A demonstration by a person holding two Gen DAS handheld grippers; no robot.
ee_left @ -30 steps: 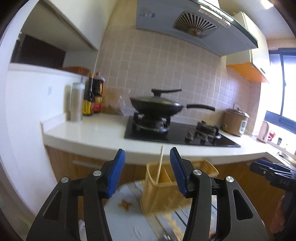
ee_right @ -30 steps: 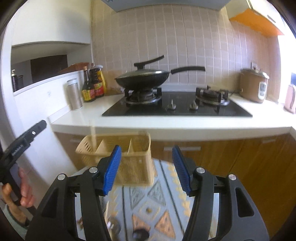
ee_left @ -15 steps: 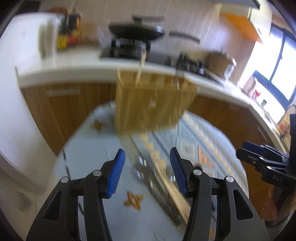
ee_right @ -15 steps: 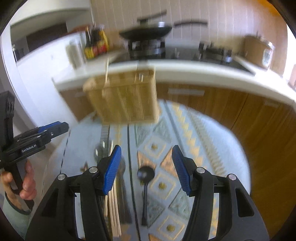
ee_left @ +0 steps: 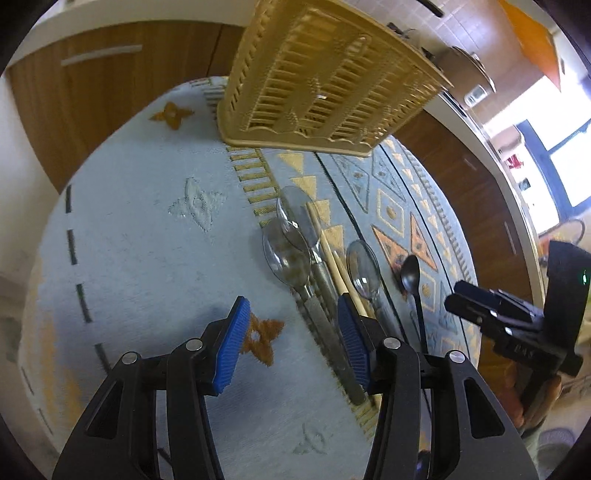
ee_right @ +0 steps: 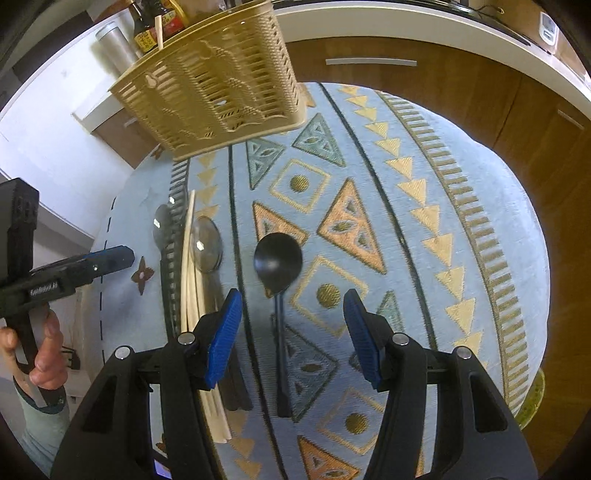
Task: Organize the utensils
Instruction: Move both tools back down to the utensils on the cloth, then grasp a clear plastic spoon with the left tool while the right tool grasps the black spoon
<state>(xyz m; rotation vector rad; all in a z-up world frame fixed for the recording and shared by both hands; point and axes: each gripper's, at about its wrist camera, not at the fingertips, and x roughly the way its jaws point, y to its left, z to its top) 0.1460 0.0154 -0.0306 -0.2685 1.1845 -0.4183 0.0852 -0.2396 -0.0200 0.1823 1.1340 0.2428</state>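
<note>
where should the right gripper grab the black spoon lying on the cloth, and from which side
Grip the black spoon on its thin straight handle, about mid-length, coming straight down from above. It lies flat on the patterned cloth, apart from the other utensils, handle pointing toward the right gripper, whose open jaws already sit either side of it. The round bowl is wide and shallow, a poor pinch; the narrow handle fits between the pads.

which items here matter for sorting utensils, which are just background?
Job:
yellow basket
black spoon
clear spoons
chopsticks
left gripper and right gripper, both open

Background:
patterned cloth
sauce bottles
wooden cabinets
</note>
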